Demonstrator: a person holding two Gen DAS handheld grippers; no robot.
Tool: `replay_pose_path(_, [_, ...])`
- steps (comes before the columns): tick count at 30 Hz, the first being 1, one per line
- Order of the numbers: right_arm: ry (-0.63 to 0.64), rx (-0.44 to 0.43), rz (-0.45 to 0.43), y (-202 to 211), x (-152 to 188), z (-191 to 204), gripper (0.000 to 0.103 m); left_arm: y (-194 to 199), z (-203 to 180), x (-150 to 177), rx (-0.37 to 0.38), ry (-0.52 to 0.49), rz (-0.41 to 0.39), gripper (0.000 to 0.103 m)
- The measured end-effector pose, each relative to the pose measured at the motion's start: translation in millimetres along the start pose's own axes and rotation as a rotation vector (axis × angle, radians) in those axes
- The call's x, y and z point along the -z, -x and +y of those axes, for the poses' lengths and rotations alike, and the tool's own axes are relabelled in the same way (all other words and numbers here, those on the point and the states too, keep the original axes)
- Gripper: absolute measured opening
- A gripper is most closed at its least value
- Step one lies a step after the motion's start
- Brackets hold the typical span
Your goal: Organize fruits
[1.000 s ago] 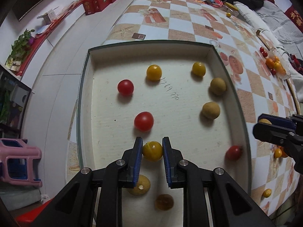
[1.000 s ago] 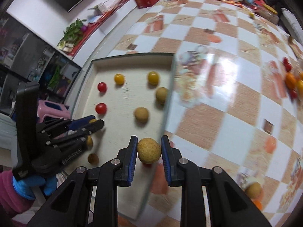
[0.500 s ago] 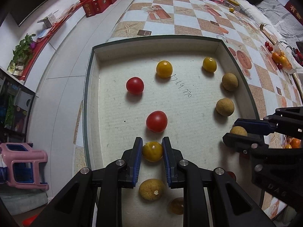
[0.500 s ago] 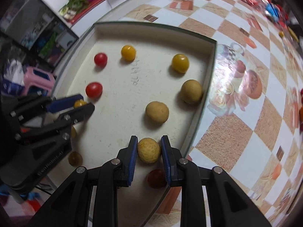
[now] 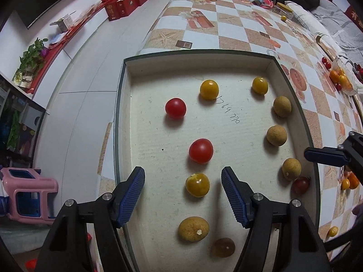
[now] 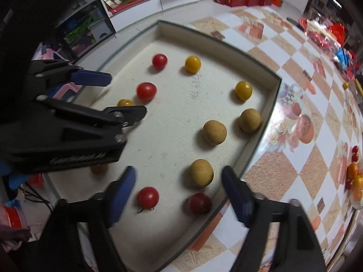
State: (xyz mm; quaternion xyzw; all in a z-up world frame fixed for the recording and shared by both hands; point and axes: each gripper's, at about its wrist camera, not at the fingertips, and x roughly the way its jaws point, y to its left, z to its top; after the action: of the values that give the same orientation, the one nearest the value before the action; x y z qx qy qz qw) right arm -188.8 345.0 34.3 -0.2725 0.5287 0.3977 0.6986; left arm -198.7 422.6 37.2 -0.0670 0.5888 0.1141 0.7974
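Our left tool stands wide around a glossy yellow tomato in the tray. Our right tool stands wide around a matte tan longan in that tray.

Glossy red tomato, matt rough longan, grainy matt tray, ribbed blue pads.

The table carries a checkered covering of white, tan and orange squares with printed starfish and gift motifs. The floor beside it is pale grey tile. A low red ledge runs along the white wall and holds a potted green plant and red boxes. A pink plastic stool stands on the floor at lower left. Grey bedding lies beyond the table's far right edge.
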Motion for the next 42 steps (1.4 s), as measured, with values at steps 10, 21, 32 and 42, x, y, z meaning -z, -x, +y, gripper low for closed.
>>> replay_pose_path(10, [-0.117,-0.04,0.068,33,22,-5,0.091,22,3,-1,-0.034,0.021,0.023,0.096])
replay_pose_path(21, [-0.233,-0.05,0.181,44,22,-4,0.092,38,7,1,-0.012,0.04,0.095,0.096])
replay_pose_path(32, [-0.265,-0.036,0.212,55,19,-8,0.092,52,14,12,-0.02,0.023,0.114,0.096])
replay_pose_path(42, [-0.248,-0.024,0.218,56,10,-7,0.092,56,16,13,-0.028,0.016,0.112,0.096])
